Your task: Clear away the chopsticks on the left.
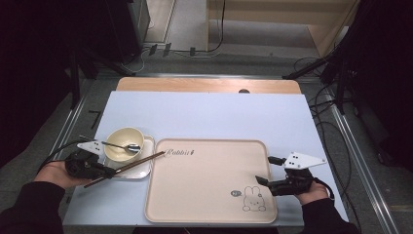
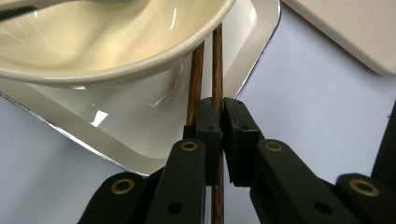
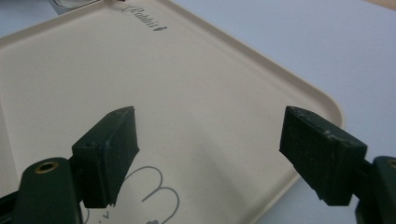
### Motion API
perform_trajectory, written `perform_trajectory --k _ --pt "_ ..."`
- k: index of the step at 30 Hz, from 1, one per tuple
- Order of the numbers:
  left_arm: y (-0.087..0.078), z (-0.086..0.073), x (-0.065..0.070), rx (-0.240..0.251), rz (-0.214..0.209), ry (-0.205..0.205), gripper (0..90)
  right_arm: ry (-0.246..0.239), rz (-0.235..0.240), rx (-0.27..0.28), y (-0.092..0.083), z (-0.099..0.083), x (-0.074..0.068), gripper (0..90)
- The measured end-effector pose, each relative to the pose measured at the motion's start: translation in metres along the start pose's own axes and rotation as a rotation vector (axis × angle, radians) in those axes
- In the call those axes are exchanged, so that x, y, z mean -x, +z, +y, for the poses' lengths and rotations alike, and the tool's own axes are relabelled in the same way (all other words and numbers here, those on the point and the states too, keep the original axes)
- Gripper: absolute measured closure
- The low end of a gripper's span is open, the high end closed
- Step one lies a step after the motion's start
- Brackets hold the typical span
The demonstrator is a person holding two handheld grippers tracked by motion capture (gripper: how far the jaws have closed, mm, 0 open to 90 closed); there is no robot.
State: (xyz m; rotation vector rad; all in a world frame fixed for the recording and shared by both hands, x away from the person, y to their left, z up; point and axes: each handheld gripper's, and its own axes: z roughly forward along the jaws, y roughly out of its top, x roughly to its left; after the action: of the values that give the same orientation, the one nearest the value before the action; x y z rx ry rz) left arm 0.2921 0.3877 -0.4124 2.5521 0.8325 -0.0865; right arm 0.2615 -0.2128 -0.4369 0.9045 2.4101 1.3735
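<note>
Chopsticks (image 2: 205,70) lie slanting off the small tray's (image 1: 141,173) near edge beside the bowl (image 1: 124,141); left gripper (image 2: 219,126) has pinched them tight, so lift evenly; right gripper (image 3: 210,154) hangs wide, empty

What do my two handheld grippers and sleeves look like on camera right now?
Both are black two-jaw tools: left gripper and right gripper, each topped by a pale three-cornered plate with dark dots. Brass-coloured rivets mark the jaw links. A black cable trails from the left one. Sleeves are dark.
</note>
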Motion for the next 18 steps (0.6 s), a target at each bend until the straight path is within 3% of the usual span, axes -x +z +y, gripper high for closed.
perform_trajectory --k 6,12,17,18 --pt "-0.004 0.002 0.005 0.012 0.002 0.013 86.6 0.003 -0.002 0.002 0.000 0.000 0.000 19.5" --pt "-0.009 0.003 0.009 0.030 0.002 -0.001 86.7 0.005 -0.008 0.004 -0.001 0.000 0.001 19.5" --pt "-0.013 0.011 0.020 0.006 -0.001 -0.028 86.6 0.010 -0.009 0.004 -0.001 0.000 0.002 19.5" --pt "-0.014 0.014 0.024 -0.006 -0.007 -0.052 86.6 0.006 -0.009 0.003 -0.001 0.000 0.002 19.5"
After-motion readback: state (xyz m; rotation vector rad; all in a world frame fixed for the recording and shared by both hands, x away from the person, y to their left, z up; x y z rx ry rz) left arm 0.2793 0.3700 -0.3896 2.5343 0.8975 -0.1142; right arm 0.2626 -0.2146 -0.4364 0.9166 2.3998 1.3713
